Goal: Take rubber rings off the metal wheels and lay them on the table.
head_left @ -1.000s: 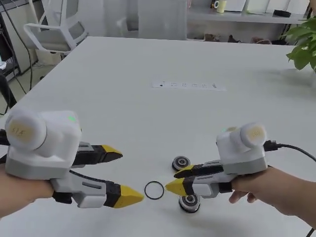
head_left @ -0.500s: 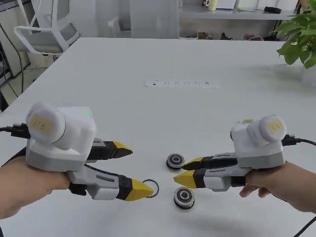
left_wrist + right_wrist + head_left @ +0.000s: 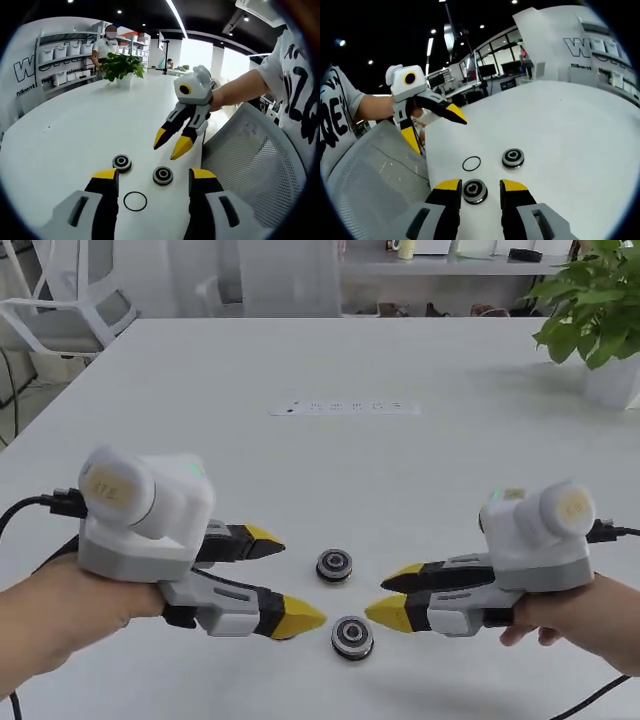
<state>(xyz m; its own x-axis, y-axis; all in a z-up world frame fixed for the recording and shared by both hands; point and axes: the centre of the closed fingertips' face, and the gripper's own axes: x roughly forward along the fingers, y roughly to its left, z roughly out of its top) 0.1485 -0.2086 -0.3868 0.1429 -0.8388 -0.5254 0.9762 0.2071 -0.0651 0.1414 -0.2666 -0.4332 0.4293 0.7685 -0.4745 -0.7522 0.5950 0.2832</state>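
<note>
Head view: the left hand (image 3: 55, 615) grips the left gripper (image 3: 300, 580) from behind, jaws spread wide, yellow tips pointing right and slightly down. The right hand (image 3: 565, 615) grips the right gripper (image 3: 377, 598), jaws parted by a narrower gap, tips pointing left. The two grippers face each other tip to tip, near but not touching, with the forearms entering from the lower corners; in each gripper view that gripper's own two jaws stand apart.

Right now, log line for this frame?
left gripper open; right gripper open; rubber ring on table; near wheel, far wheel ungripped
</note>
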